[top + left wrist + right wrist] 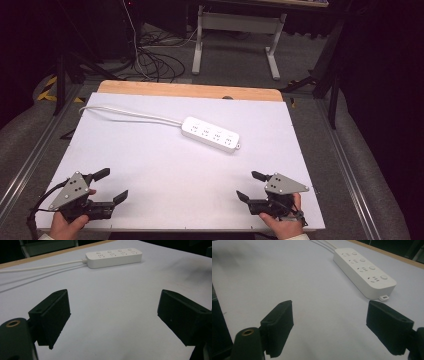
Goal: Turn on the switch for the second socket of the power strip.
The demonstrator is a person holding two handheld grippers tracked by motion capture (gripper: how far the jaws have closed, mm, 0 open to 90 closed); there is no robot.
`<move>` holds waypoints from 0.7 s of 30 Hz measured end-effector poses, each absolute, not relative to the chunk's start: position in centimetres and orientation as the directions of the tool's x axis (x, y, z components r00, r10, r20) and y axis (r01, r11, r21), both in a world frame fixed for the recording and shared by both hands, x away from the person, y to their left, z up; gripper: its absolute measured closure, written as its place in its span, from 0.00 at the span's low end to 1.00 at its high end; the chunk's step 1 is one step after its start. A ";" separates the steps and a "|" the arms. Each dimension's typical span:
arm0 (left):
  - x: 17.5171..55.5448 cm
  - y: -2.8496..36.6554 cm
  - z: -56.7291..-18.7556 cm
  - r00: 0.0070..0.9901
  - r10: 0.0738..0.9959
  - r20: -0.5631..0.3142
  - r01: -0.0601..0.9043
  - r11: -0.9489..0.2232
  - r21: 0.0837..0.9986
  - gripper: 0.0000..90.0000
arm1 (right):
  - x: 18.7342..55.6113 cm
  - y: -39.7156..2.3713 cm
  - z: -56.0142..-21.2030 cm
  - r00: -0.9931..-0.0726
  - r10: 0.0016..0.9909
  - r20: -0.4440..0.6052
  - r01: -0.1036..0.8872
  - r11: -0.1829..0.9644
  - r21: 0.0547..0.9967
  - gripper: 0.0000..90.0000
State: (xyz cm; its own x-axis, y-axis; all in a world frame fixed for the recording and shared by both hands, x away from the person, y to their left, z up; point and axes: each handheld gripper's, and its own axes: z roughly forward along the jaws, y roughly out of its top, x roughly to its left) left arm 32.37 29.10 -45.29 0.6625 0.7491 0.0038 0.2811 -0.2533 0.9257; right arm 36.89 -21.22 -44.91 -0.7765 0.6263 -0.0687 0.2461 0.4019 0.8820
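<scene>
Power strip flat, long axis slanting far-left to near-right — both hand-held grippers apart, empty.

Wide table topped with a white sheet, a strip of bare wood along the far edge. Lying flat on it toward the far middle, set at a slant: a white power strip with four sockets and four round buttons facing up, a small mounting tab at its right end. Running from its left end across the sheet toward the far left corner, then doubling back: a white cord, well apart from the near edge.
</scene>
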 end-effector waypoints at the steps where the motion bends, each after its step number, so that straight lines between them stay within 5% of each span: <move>1: 32.3 29.1 -45.3 0.657 0.754 0.004 0.280 -0.249 0.927 0.13 | 36.8 -21.2 -44.9 -0.776 0.627 -0.070 0.246 0.402 0.882 0.25; 13: 32.1 29.0 -45.2 0.630 0.774 0.058 0.238 -0.263 0.935 0.13 | 36.7 -21.0 -44.7 -0.768 0.632 -0.102 0.222 0.412 0.884 0.28; 21: 32.1 29.4 -45.1 0.612 0.790 0.007 0.278 -0.224 0.934 0.13 | 36.7 -20.9 -44.5 -0.766 0.634 -0.109 0.217 0.416 0.883 0.35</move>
State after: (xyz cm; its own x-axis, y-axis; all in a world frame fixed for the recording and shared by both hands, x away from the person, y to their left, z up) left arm 32.13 29.45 -45.05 0.6124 0.7905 0.0073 0.2777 -0.2238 0.9342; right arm 36.66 -20.94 -44.53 -0.7659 0.6335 -0.1095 0.2175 0.4155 0.8832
